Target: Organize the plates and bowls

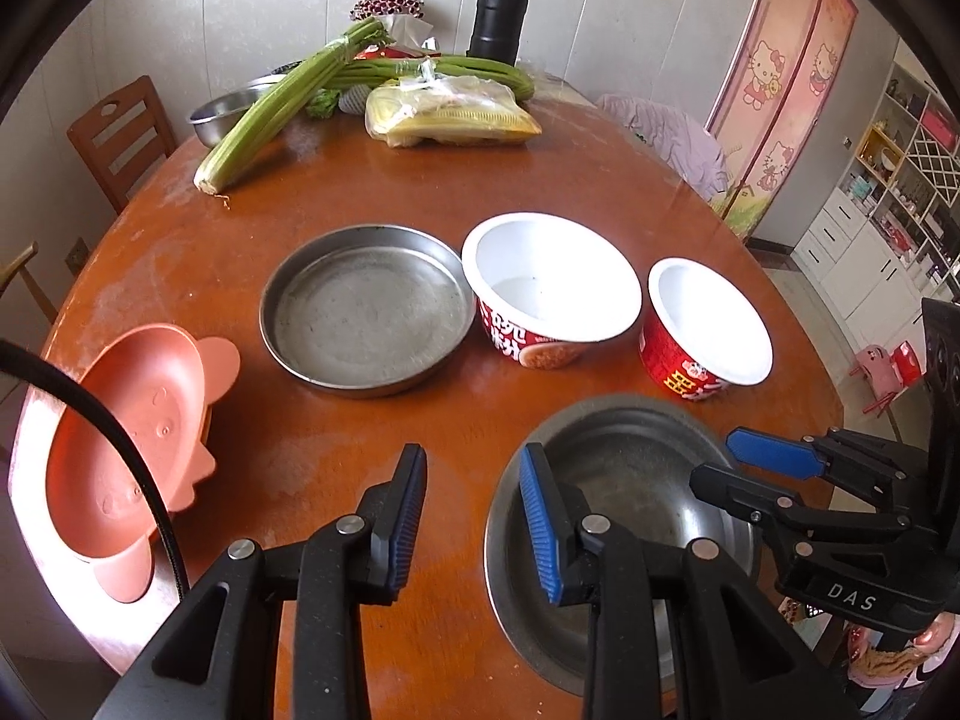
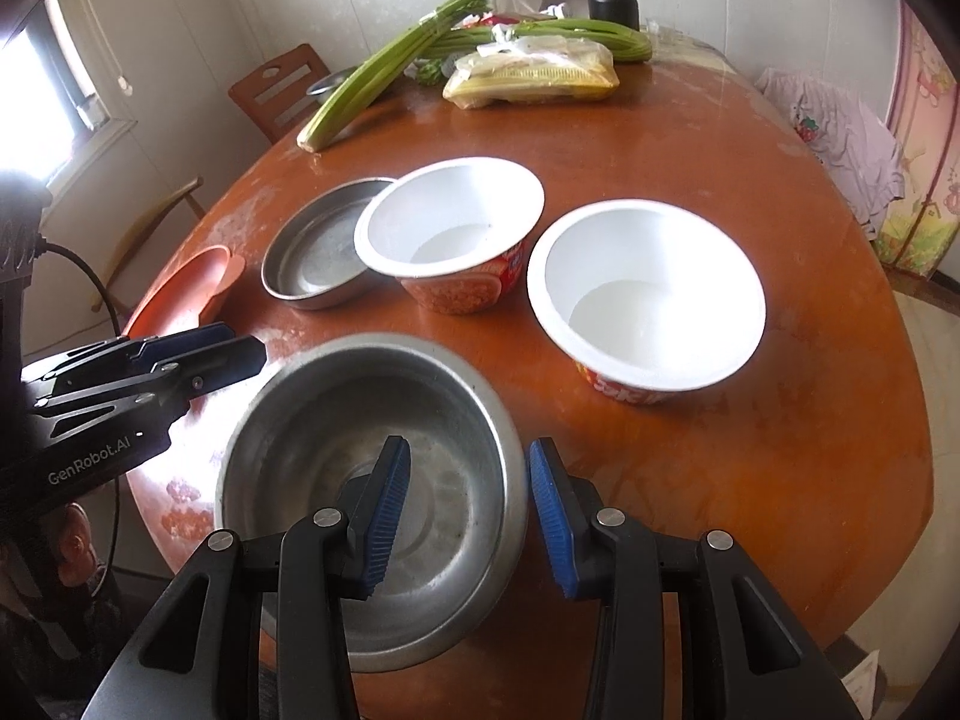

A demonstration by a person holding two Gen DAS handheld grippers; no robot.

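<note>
A steel bowl (image 1: 630, 480) (image 2: 336, 420) sits near the front edge of the round wooden table (image 1: 540, 180). My right gripper (image 2: 471, 510) (image 1: 714, 459) is open and straddles its right rim, one finger inside and one outside, pads not pressing. My left gripper (image 1: 474, 510) (image 2: 249, 343) hangs open at the bowl's left rim with nothing pinched. Behind stand a flat steel pan (image 1: 366, 324) (image 2: 312, 258), a large paper bowl (image 1: 552, 276) (image 2: 450, 222) and a smaller paper bowl (image 1: 708, 324) (image 2: 648, 294). A pink pig-shaped plate (image 1: 132, 438) (image 2: 180, 294) lies at the left.
At the table's far end lie celery stalks (image 1: 276, 114), a noodle packet (image 1: 450, 114), a black flask (image 1: 498, 18) and a steel basin (image 1: 222, 114). A wooden chair (image 1: 120, 132) stands at the far left. A cable (image 1: 120, 450) crosses the pink plate.
</note>
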